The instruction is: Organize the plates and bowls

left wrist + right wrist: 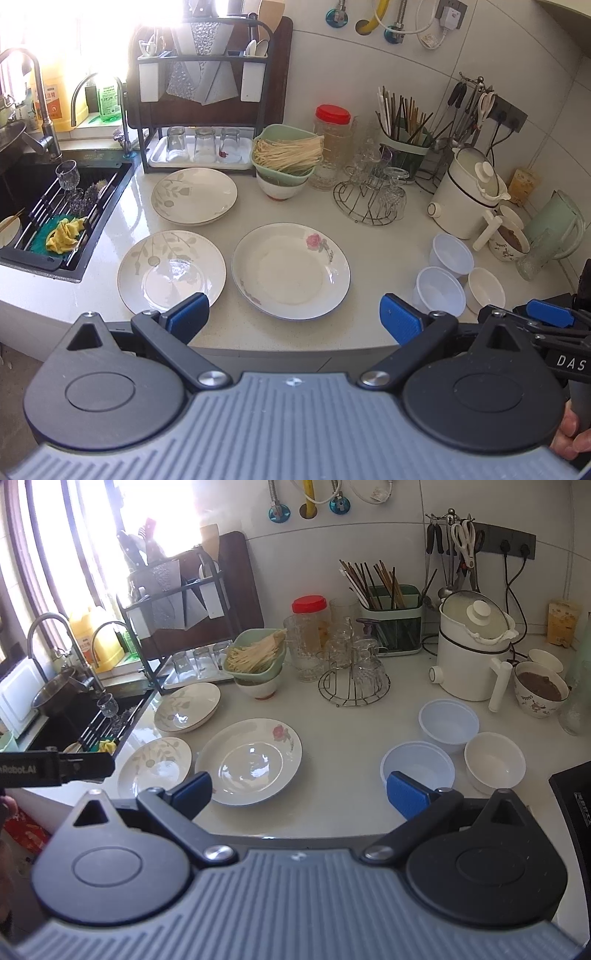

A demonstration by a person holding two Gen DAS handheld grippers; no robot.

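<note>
Both grippers hovering pre-grasp: left gripper (293, 319) and right gripper (299, 794) jaws spread, empty. Three plates sitting unstacked frame centre-left, rose plate (291, 271) nearest; three bowls (417, 766) lower right. Next: rim pinch, start stacking.

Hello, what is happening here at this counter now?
A person holds a gripper in each hand above a kitchen counter. Both the left gripper and the right gripper have their jaws open and hold nothing. Three plates, one with a rose and two with leaves, lie apart, and three small bowls sit unstacked to the right. Nothing is sorted yet.
</note>
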